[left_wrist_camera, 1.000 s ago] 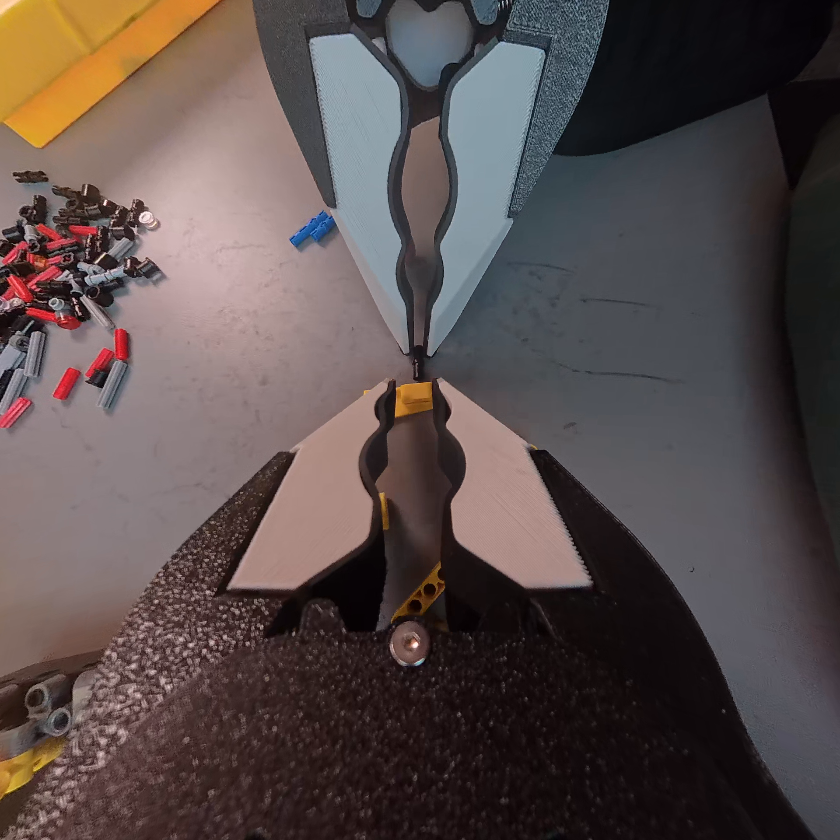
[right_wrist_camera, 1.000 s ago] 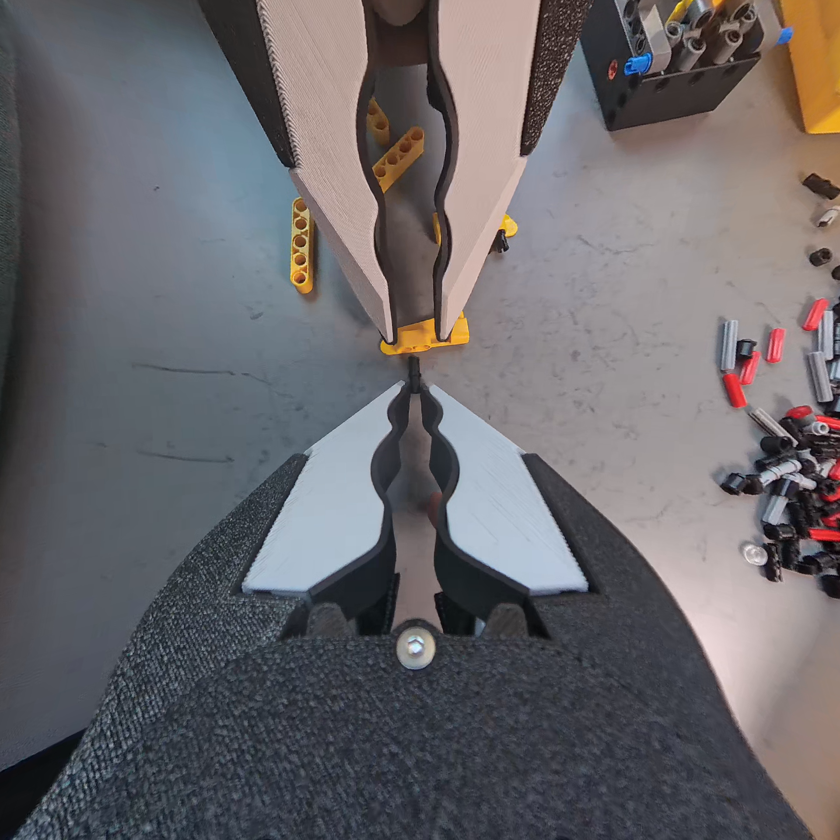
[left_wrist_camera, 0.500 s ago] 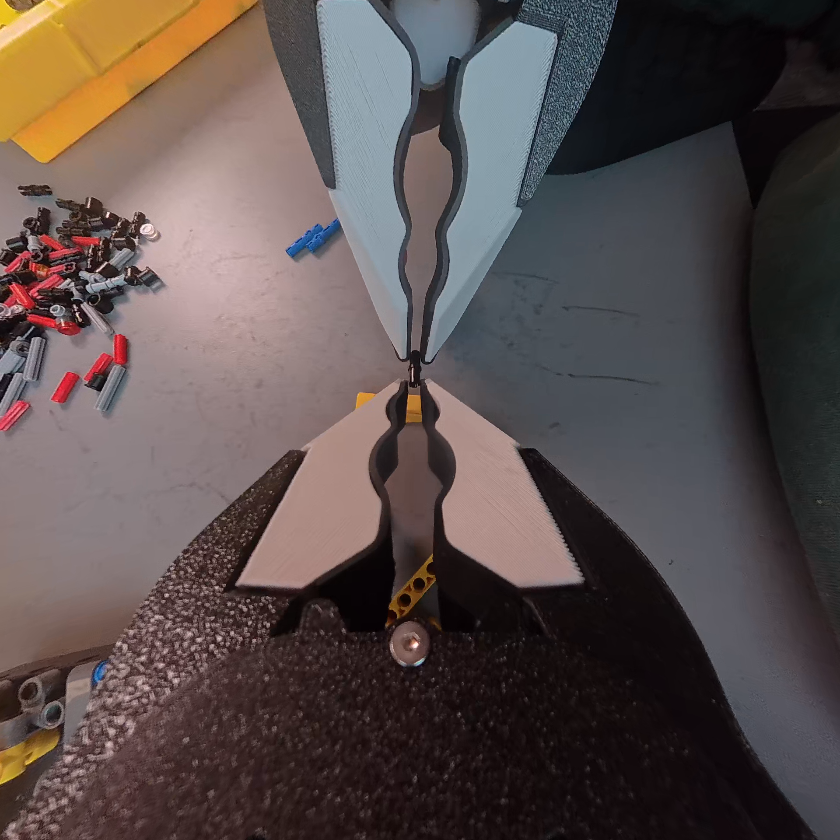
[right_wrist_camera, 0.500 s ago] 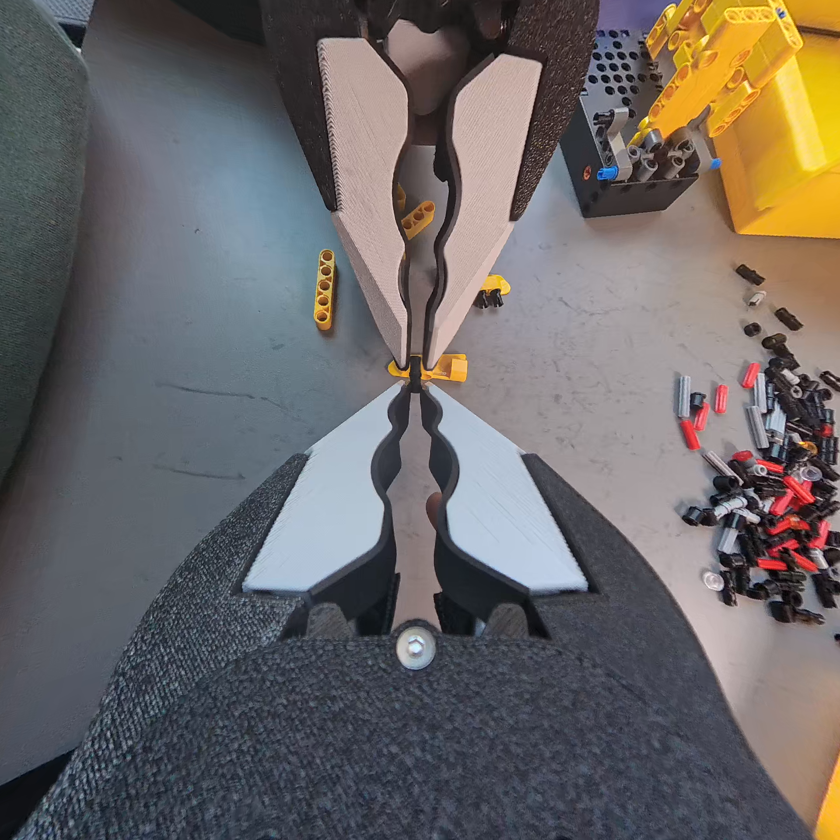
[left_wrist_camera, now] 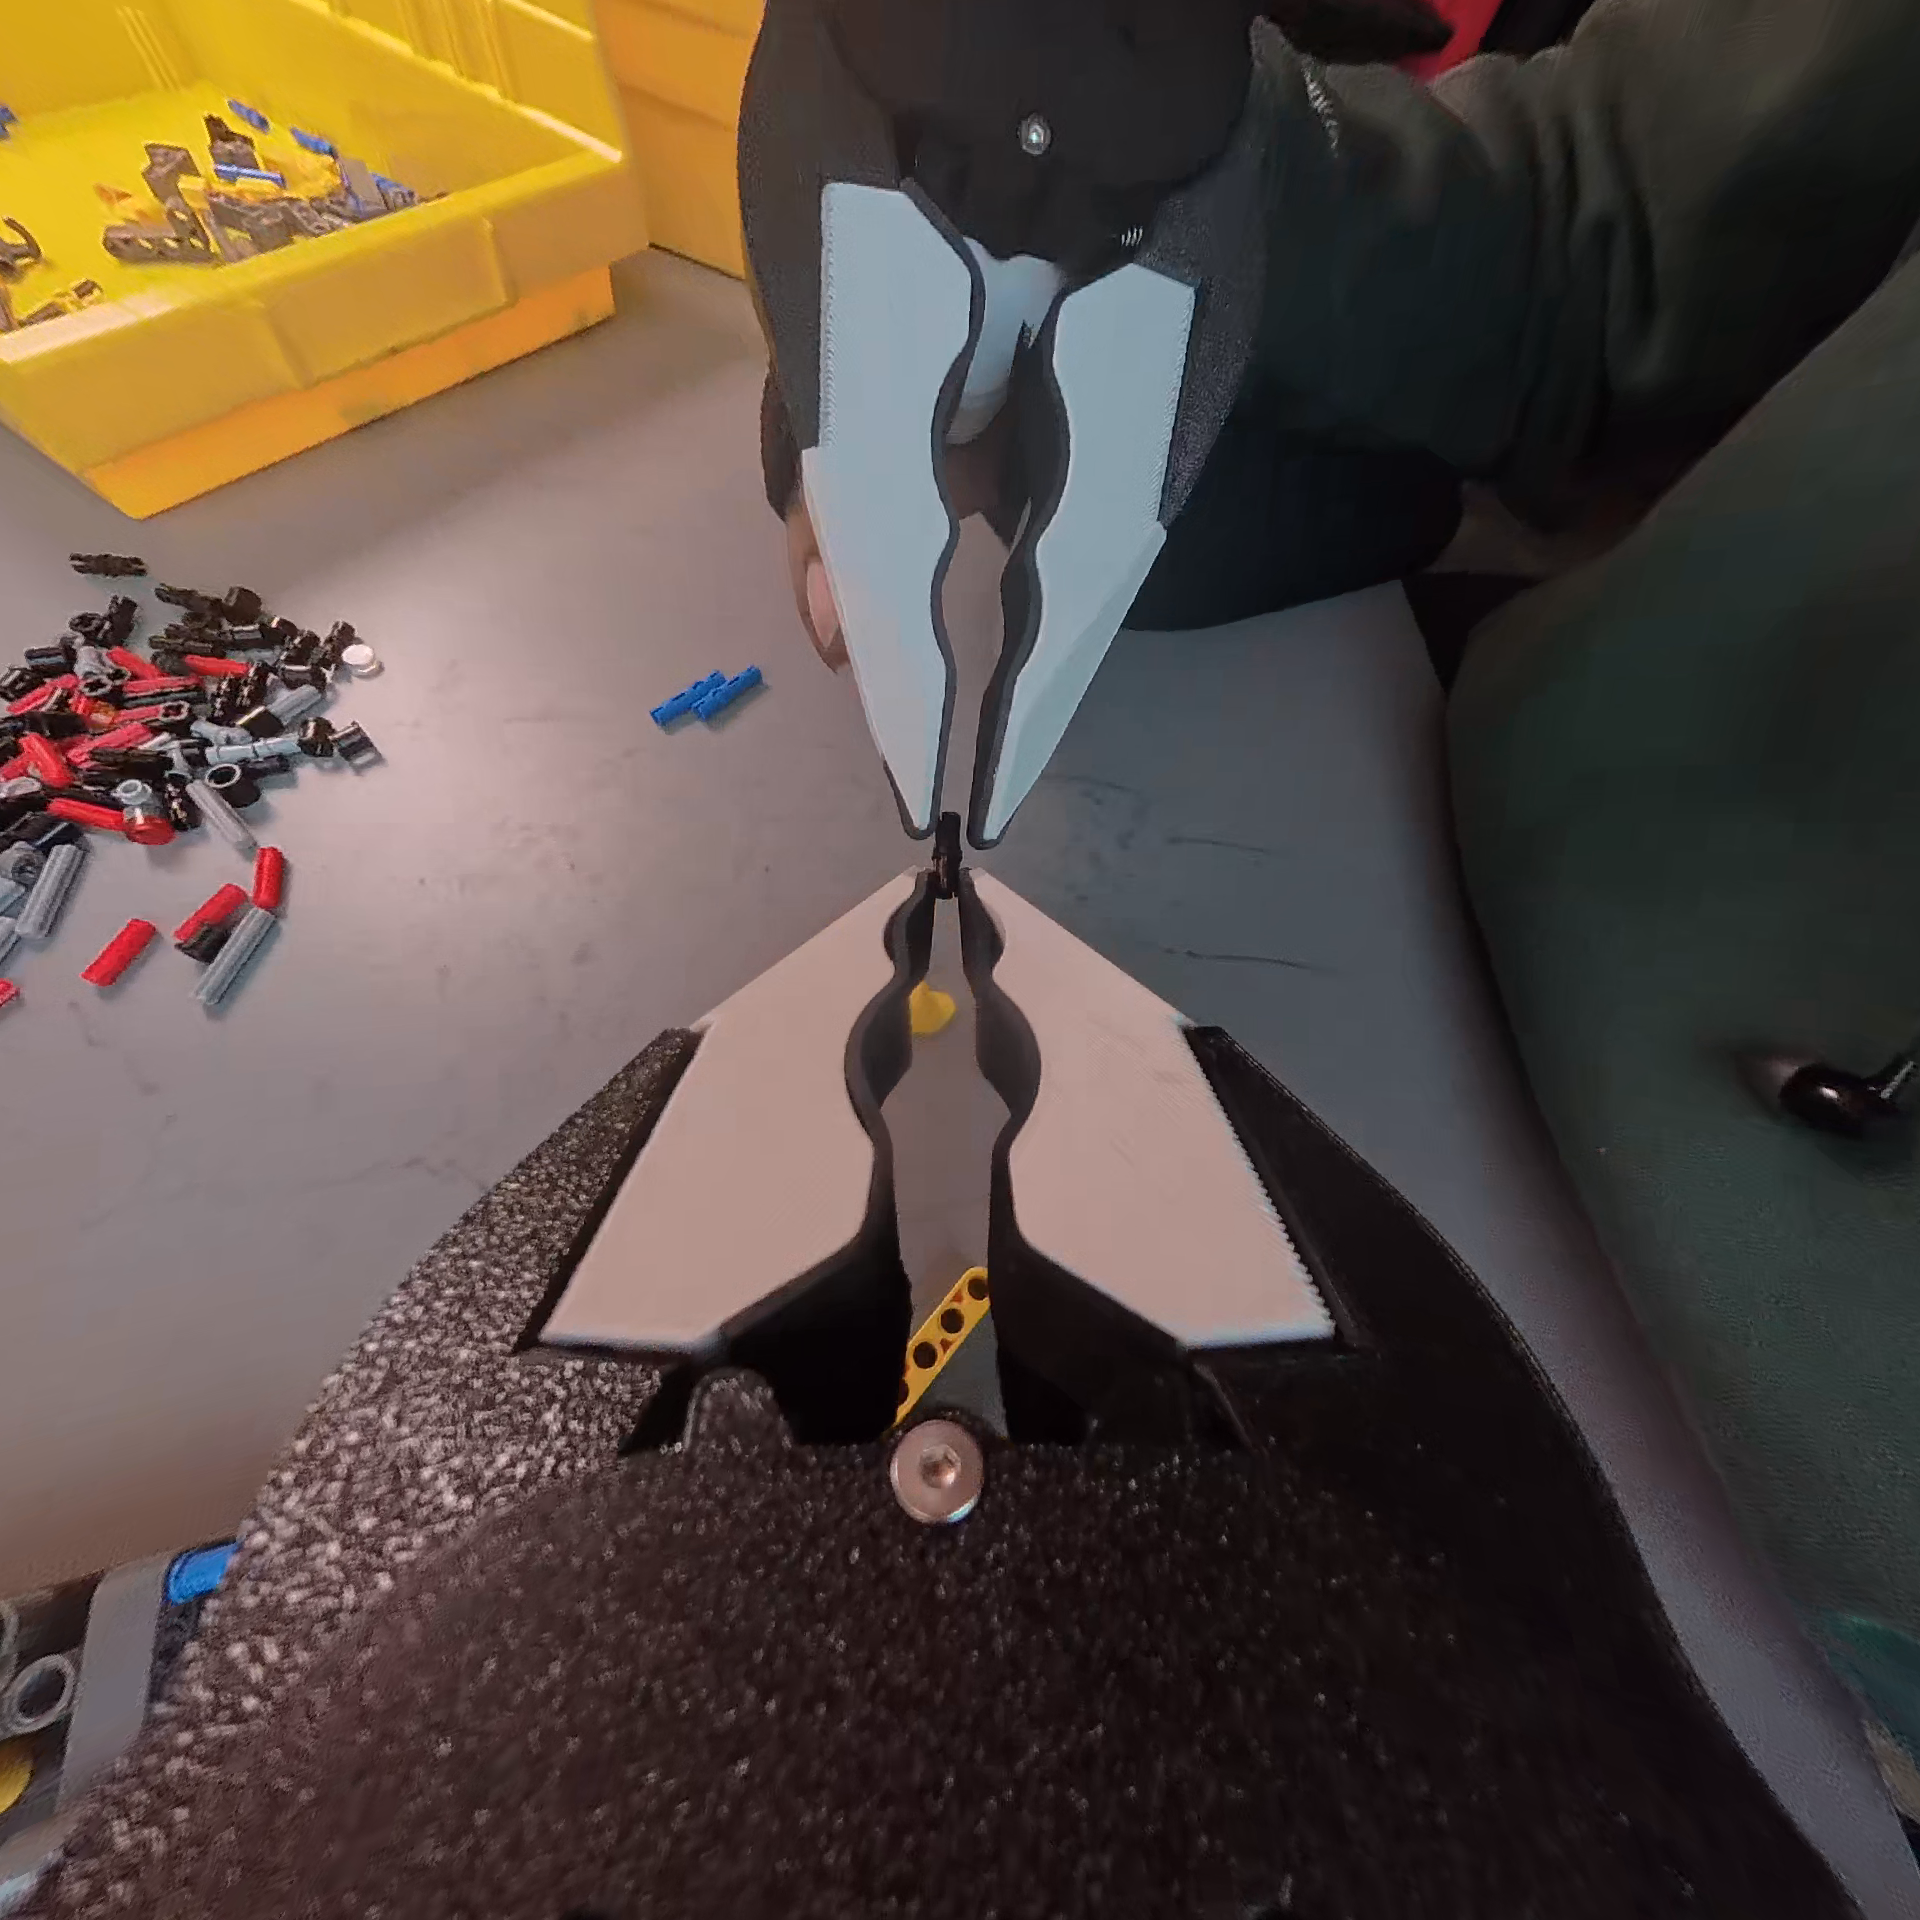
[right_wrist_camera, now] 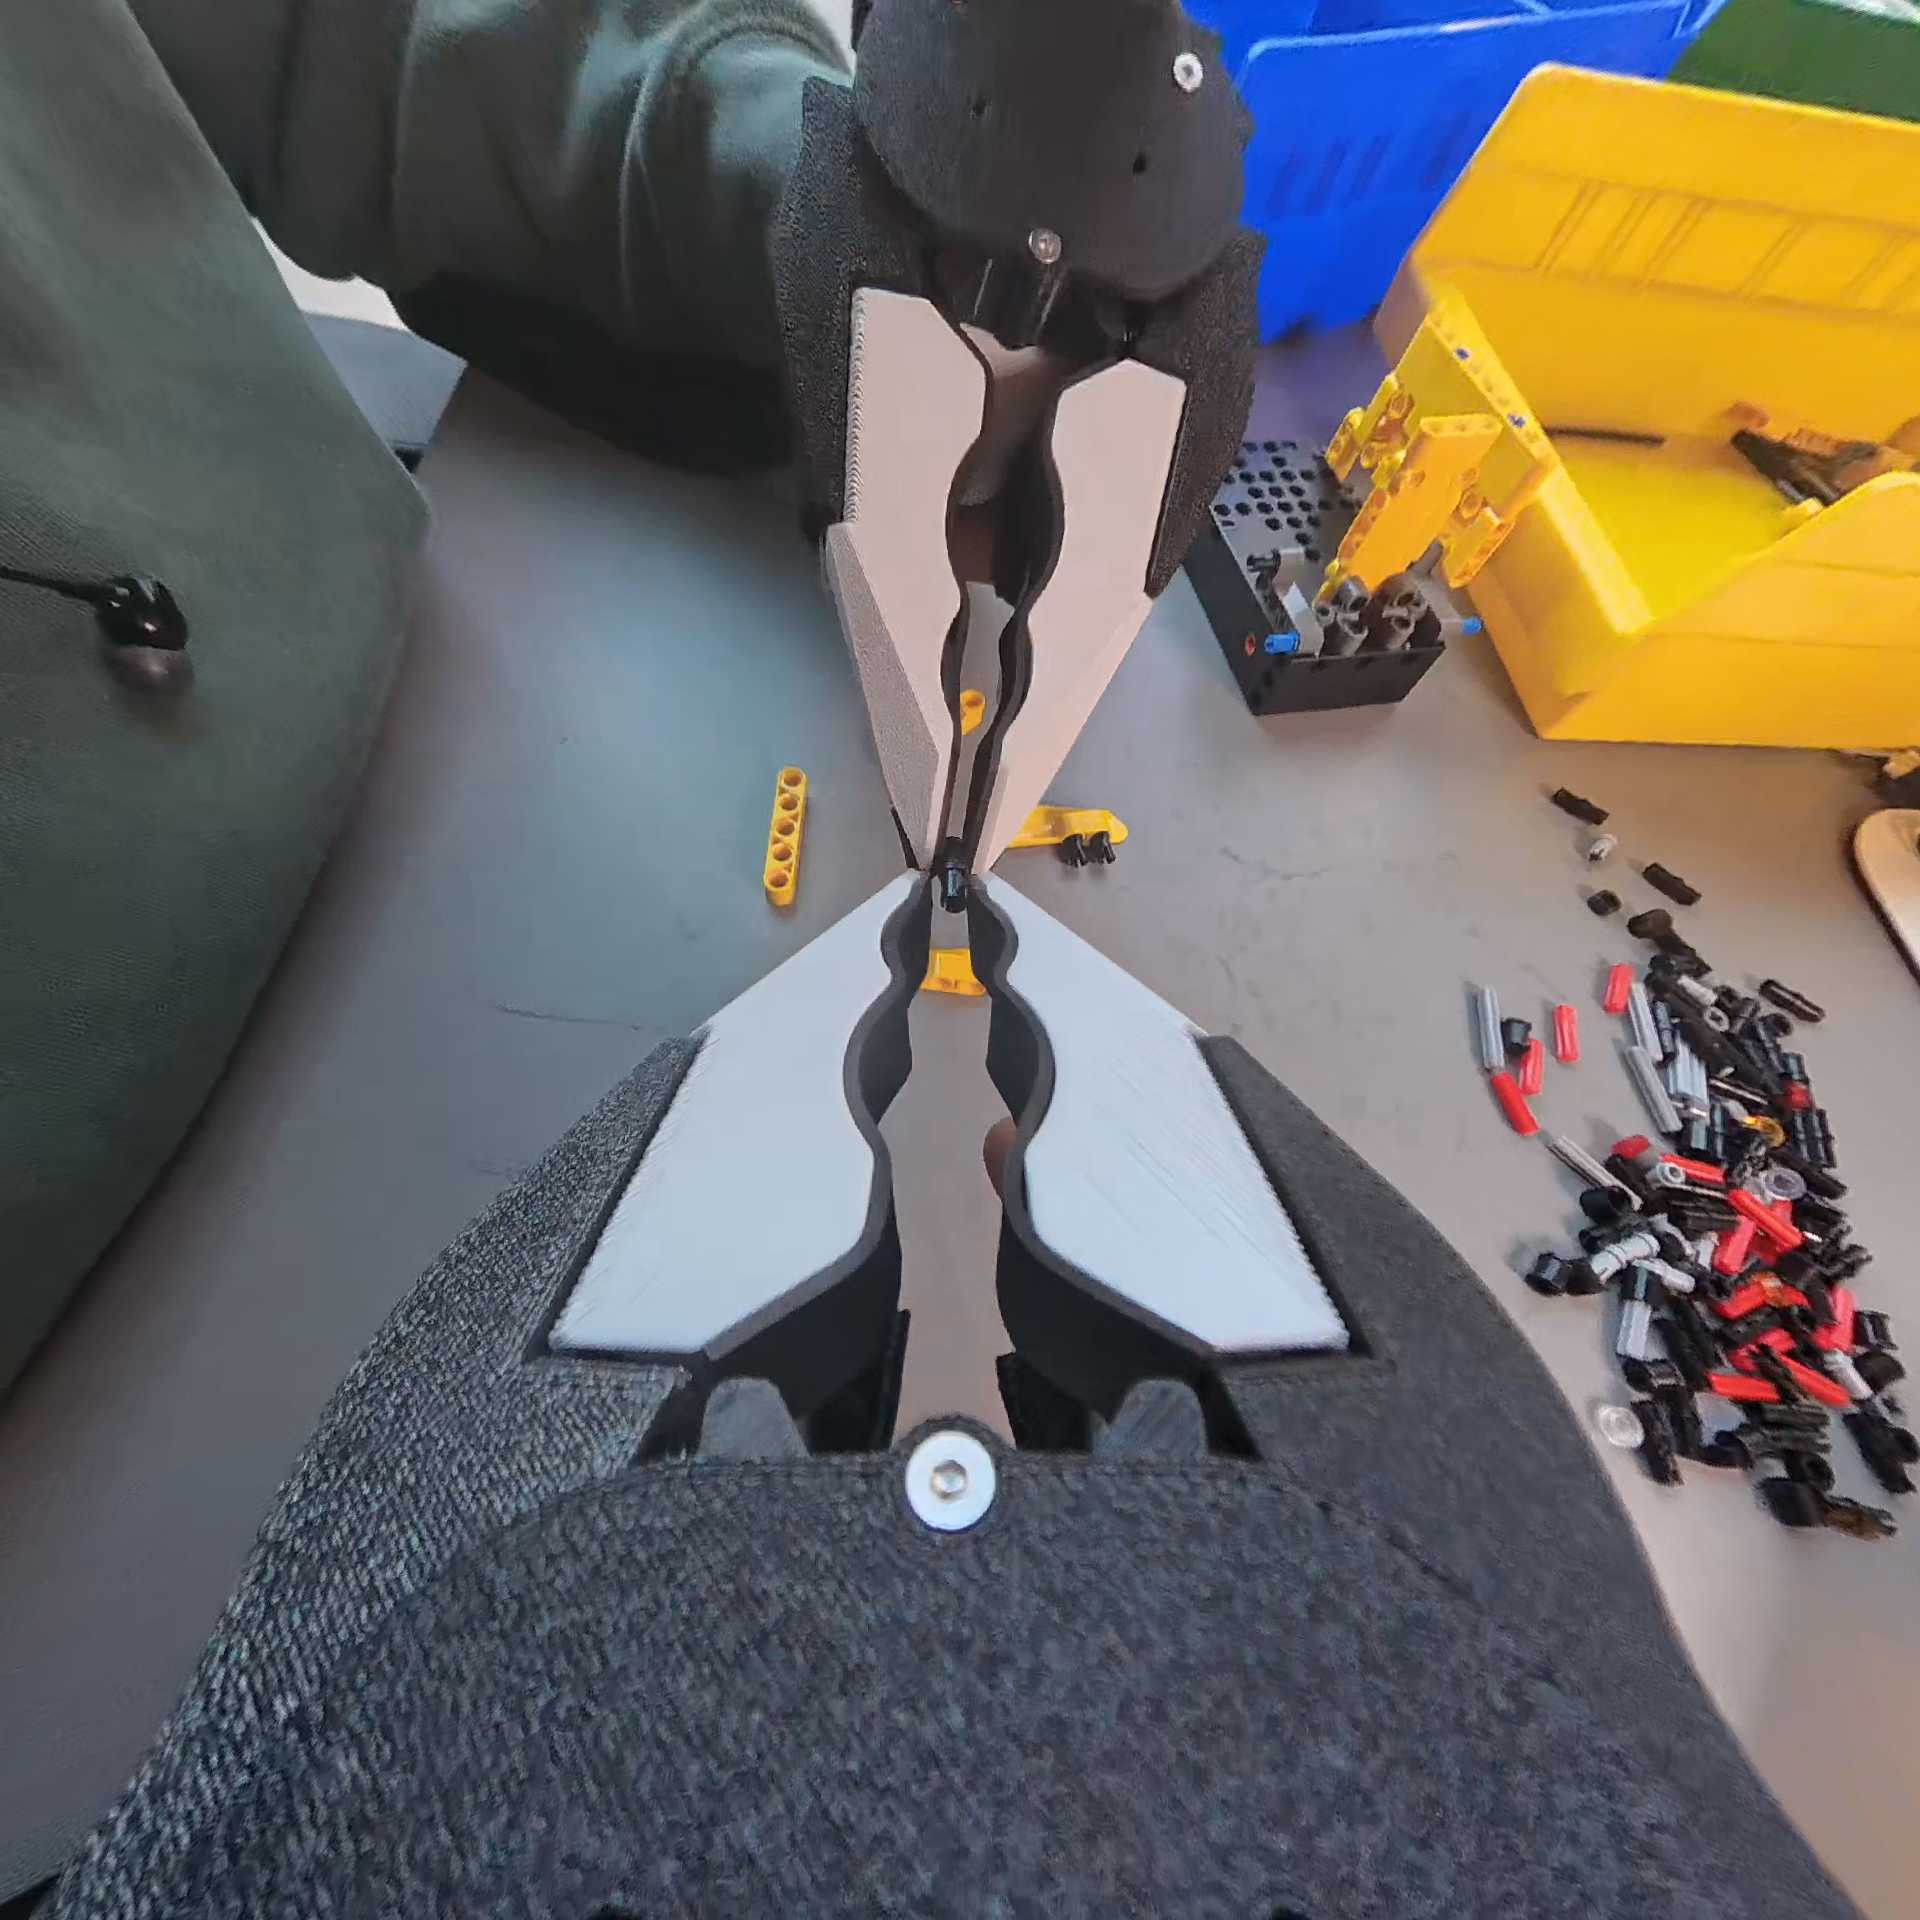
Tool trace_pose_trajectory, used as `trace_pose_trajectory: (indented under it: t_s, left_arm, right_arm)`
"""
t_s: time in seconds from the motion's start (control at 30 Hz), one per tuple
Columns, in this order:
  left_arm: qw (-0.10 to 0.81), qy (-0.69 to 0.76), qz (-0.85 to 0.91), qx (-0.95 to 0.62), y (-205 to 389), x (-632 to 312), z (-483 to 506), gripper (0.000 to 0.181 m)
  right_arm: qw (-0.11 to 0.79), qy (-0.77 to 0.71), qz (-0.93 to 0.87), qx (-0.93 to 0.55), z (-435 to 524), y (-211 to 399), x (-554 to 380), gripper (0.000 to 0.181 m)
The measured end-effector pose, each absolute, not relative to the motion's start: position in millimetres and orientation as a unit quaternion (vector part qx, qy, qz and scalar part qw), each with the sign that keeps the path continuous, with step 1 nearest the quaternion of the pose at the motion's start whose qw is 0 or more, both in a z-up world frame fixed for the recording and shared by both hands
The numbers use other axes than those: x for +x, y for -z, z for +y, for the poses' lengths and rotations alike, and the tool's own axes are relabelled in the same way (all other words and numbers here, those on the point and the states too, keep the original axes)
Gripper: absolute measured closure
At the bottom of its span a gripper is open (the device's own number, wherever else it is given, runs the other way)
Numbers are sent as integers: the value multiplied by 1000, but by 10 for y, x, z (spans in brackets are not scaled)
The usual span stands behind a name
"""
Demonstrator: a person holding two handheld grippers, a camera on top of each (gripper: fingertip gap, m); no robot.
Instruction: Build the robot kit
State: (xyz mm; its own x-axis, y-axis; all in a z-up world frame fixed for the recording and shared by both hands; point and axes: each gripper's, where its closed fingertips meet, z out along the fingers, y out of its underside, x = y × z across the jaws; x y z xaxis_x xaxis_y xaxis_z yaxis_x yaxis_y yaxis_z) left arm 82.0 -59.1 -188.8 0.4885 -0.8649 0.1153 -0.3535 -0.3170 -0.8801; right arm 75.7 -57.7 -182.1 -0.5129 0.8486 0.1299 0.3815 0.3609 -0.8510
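- The left gripper (left_wrist_camera: 943,883) and the right gripper (right_wrist_camera: 948,891) meet tip to tip above the grey table (left_wrist_camera: 468,935), both clamped on one small black pin (left_wrist_camera: 945,854).
- The pin is in the air, an end pinched in each closed pair of fingertips.
- In the right wrist view, a yellow beam (right_wrist_camera: 785,834) lies on the table to the left of the tips.
- A pile of red, black and grey pins (right_wrist_camera: 1725,1216) lies to the right.
- A yellow bin (right_wrist_camera: 1683,436) stands far right.
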Motion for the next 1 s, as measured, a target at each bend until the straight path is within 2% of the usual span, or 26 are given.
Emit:
trace_pose_trajectory:
  t_s: [0.63,0.77,0.87,1.0]
  left_arm:
    - [437,349,378,-738,1764,832,-589,178]
    - [424,286,378,-771,1938,712,-494,161]
    - [383,238,400,-798,2166,691,-510,150]
    - [352,191,416,-816,2334,697,-476,144]
  right_arm:
    - [295,-434,-752,-399,-566,1715,766,177]
    - [290,-427,-750,-413,-457,1741,808,177]
    - [288,-411,-750,-430,-343,1809,858,177]
    - [283,-403,-754,-434,-320,1851,886,177]
